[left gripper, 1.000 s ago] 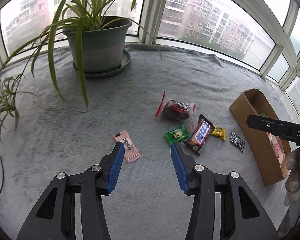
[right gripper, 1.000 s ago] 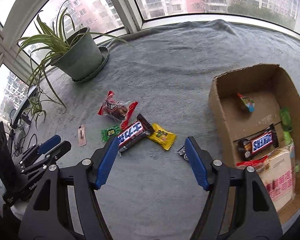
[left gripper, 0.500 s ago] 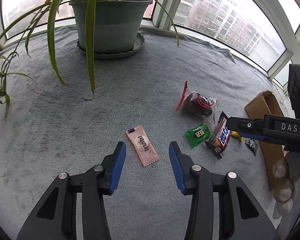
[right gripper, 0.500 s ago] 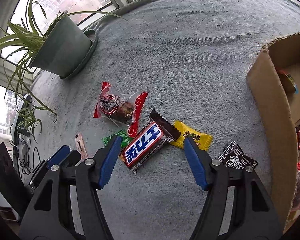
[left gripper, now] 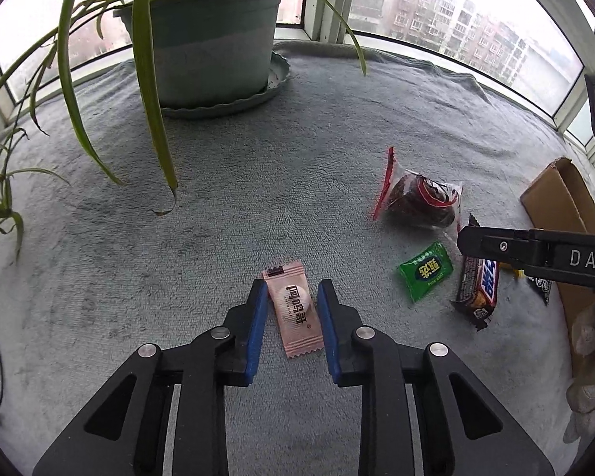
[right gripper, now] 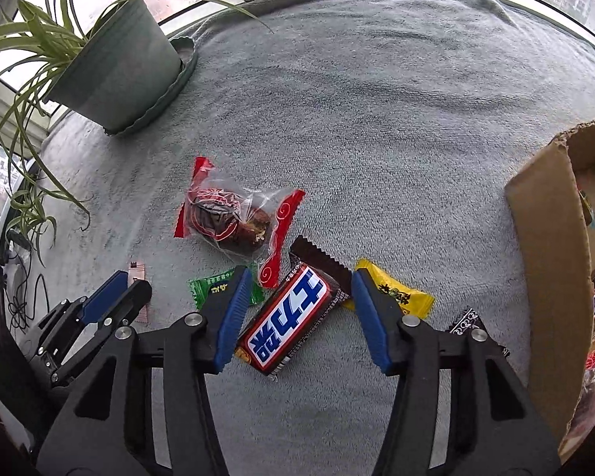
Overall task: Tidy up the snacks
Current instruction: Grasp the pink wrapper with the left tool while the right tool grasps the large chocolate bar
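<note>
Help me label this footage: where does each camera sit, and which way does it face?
Left wrist: rides on the left gripper, looking steeply down along its blue fingers at the pink packet between them; a gloved hand and the right gripper show at the right edge.
Right wrist: rides on the right gripper, looking down at the Snickers bar between its fingers; the left gripper shows at lower left.
Shared: the plant pot, green packet, Snickers bar, box, grey cloth.
</note>
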`<state>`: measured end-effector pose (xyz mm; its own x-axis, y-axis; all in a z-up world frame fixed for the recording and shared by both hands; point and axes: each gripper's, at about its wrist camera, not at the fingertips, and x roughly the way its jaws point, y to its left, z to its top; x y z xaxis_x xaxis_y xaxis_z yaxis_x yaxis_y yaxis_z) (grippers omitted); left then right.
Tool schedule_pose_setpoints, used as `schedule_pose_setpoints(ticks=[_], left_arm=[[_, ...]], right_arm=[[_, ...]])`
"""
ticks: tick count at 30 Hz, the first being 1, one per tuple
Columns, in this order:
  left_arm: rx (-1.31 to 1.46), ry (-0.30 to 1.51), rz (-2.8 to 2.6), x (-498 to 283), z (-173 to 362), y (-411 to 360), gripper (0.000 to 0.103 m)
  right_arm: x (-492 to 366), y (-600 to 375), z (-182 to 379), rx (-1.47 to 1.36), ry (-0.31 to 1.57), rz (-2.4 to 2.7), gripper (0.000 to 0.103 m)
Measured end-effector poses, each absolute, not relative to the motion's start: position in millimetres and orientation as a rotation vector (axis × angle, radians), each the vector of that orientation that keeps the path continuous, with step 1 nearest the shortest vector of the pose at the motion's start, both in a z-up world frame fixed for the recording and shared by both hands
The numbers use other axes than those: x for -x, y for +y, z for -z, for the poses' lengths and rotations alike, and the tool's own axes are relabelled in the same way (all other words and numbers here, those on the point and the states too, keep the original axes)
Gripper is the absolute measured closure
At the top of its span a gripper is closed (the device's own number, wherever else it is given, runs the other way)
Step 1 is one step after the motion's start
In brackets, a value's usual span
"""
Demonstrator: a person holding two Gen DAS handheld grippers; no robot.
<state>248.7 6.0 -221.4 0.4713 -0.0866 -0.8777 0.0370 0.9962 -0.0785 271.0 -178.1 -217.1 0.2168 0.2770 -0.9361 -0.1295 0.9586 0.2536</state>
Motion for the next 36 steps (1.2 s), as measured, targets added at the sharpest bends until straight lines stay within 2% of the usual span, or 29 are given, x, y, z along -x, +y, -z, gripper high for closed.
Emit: schedule_pose_setpoints(ticks=[3, 14, 19, 23, 28, 36], left_arm=[[0.028, 1.069, 0.082, -250, 223, 6, 0.085], [0.022, 1.043, 0.115, -240, 222, 10, 0.086], [0.064, 1.028, 0.136, -233, 221, 16, 0.085], [-0.017, 0.973, 0.139, -219, 224, 9, 0.085], [-0.055, 0.930, 0.135, -211, 226, 4, 0.085], [0.020, 0.927, 0.128, -203, 222, 15, 0.086]], right_arm=[[-267, -175, 216, -0.065, 1.314, -0.287, 0.056], [-247, -175, 215, 0.028, 1.272, -0.312, 0.058], [-232, -164, 214, 0.161, 1.183, -0.282, 0.058], [-217, -154, 217, 0.260, 1.119, -0.272, 0.058], [-213, -164, 213, 0.224, 1.095, -0.297, 0.068], [-209, -188, 207, 0.085, 1.083, -0.327, 0.071]])
